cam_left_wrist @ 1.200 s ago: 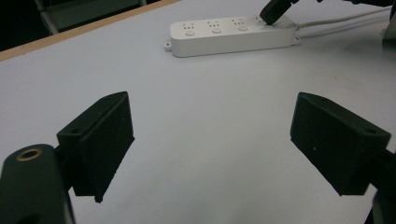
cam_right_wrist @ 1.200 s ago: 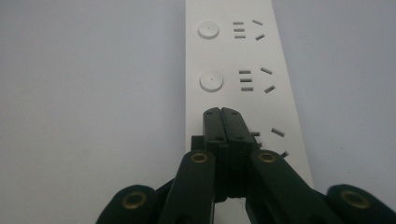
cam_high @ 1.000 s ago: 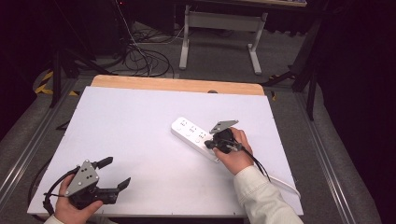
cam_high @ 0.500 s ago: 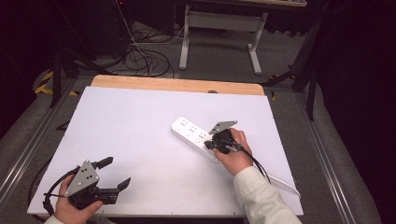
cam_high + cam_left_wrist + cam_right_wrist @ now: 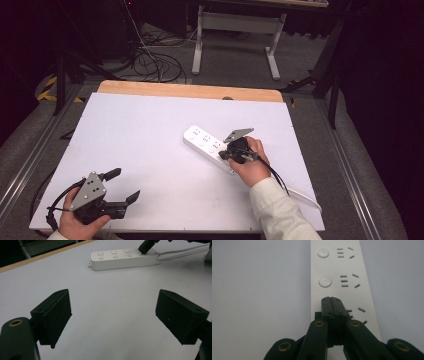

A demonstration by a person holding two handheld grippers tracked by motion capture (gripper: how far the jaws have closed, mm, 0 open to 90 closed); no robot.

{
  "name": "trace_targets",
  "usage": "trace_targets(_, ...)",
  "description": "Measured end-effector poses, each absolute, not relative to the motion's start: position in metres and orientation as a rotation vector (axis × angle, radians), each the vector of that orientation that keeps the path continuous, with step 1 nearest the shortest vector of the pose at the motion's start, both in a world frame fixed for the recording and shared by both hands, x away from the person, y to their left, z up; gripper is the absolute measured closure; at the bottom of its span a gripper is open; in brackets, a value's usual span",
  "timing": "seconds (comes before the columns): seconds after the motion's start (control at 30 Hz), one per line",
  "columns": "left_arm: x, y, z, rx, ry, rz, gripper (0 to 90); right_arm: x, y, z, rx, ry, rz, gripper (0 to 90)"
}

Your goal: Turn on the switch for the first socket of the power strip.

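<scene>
- High view: your right gripper (image 5: 223, 155) rested on the power strip (image 5: 202, 142), right of the table (image 5: 140, 130) centre.
- Left gripper view: your left gripper (image 5: 112, 315) stood wide open, holding nothing, well apart from the strip.
- Right gripper view: the jaws were fully closed, tips pressed on the strip's nearest button area.

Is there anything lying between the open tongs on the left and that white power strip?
Nothing: the left gripper view shows bare white table between the left tongs and the power strip.
</scene>
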State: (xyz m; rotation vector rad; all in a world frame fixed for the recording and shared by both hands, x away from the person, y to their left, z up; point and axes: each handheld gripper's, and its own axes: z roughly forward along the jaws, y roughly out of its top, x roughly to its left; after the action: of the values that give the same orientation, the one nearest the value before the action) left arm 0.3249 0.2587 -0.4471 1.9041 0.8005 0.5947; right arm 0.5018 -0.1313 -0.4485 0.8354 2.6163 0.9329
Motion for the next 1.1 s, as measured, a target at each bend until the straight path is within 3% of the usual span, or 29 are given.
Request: trace_targets(1.1,0.3244,0.2590,-0.4465,1.900,0.801,0.591,14.0,0.4988,-0.1296,-0.4506,0.844,2.603,0.921,90.0)
